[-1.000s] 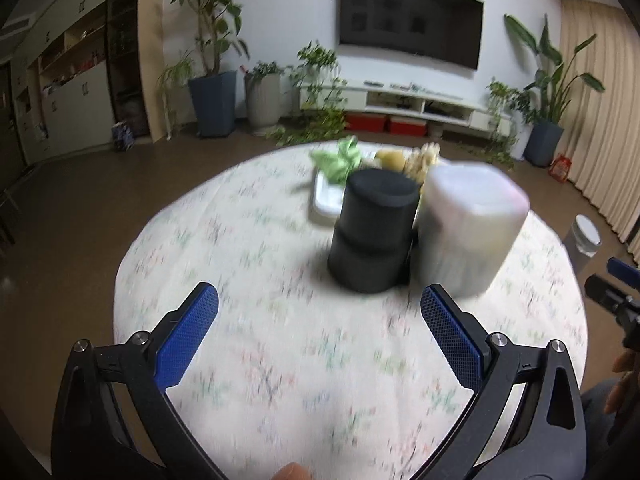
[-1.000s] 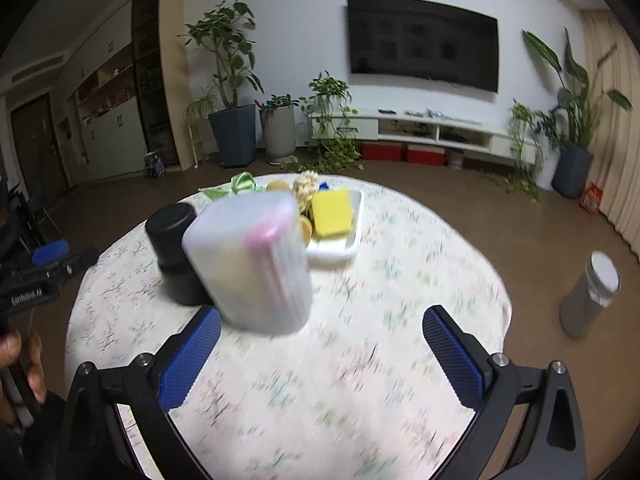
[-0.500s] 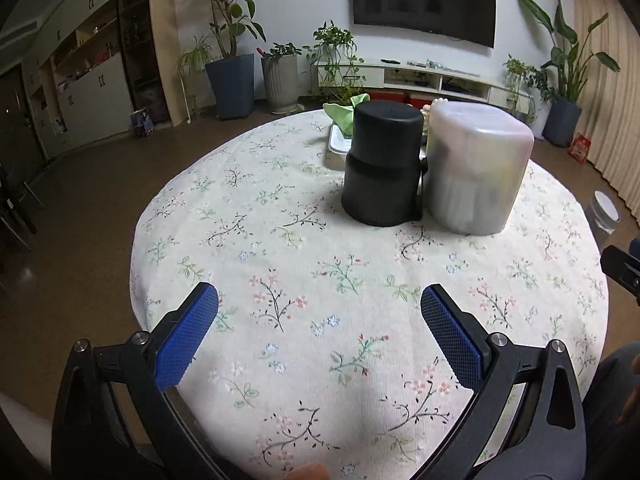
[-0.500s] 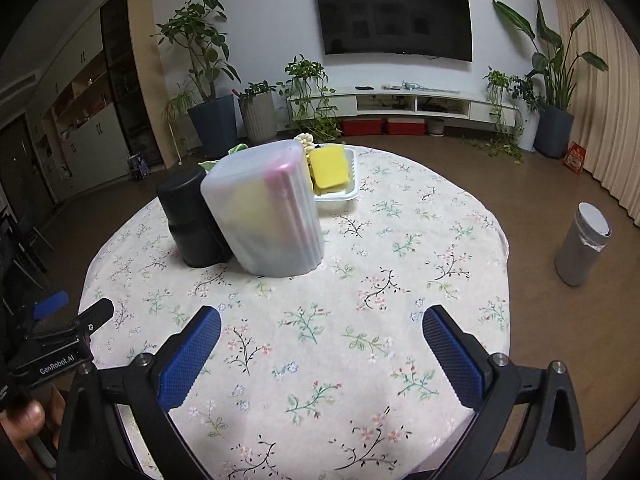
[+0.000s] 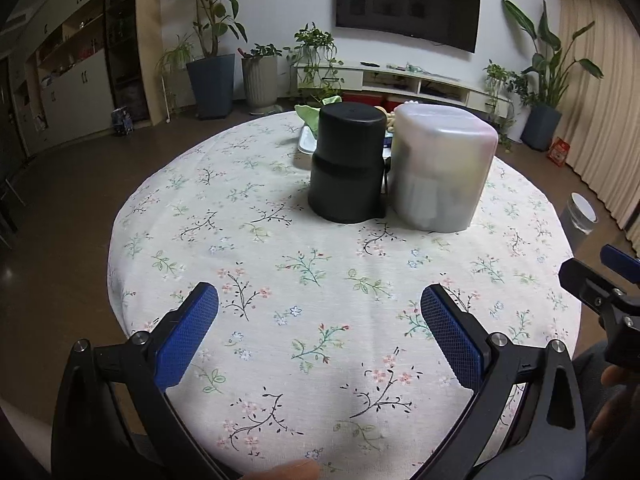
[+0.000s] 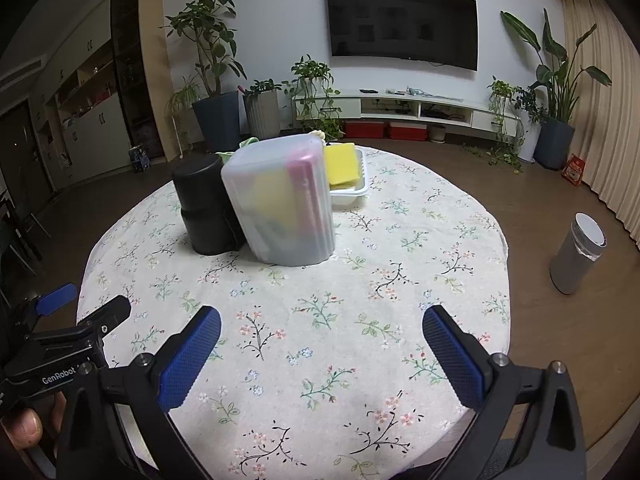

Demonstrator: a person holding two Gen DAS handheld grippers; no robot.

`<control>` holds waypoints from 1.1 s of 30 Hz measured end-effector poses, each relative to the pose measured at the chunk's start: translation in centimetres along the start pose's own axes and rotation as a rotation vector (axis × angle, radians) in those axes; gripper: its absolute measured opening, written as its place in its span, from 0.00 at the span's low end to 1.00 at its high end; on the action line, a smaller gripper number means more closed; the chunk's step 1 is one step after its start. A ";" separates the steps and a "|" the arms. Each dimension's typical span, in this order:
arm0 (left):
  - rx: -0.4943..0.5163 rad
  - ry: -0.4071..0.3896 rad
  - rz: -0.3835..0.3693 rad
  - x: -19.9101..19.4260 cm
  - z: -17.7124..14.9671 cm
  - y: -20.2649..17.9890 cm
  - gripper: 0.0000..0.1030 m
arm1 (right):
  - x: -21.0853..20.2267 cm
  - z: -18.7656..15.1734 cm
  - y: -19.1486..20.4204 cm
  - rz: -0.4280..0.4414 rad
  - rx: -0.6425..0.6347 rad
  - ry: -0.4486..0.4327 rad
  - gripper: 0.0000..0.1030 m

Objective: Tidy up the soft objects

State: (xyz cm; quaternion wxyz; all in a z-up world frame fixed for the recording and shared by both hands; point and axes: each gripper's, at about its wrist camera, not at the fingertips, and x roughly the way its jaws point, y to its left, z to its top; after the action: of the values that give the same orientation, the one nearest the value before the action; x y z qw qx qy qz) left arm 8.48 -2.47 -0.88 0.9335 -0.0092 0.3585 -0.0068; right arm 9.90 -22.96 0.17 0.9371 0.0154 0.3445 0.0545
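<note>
Beyond both spread, empty claws (image 6: 320,334) lies the yellow sponge (image 6: 341,164).

1. Round table (image 5: 320,320), covered with a floral cloth, fills the centre of the frame.
2. Black cylindrical container (image 5: 347,162), upper centre, upright.
3. Translucent lidded container (image 5: 440,168) just right of it.
4. White tray (image 6: 352,194) behind both, holding a yellow sponge (image 6: 341,165).
</note>
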 end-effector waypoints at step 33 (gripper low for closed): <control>-0.008 0.012 0.004 0.2 0.2 -0.8 1.00 | 0.0 -0.2 0.9 0.002 -0.018 0.005 1.00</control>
State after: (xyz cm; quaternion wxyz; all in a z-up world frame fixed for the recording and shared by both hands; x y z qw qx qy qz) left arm 8.76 -3.26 -0.85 0.9313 -0.0123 0.3640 -0.0036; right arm 9.72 -22.04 0.09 0.9362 0.0072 0.3464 0.0588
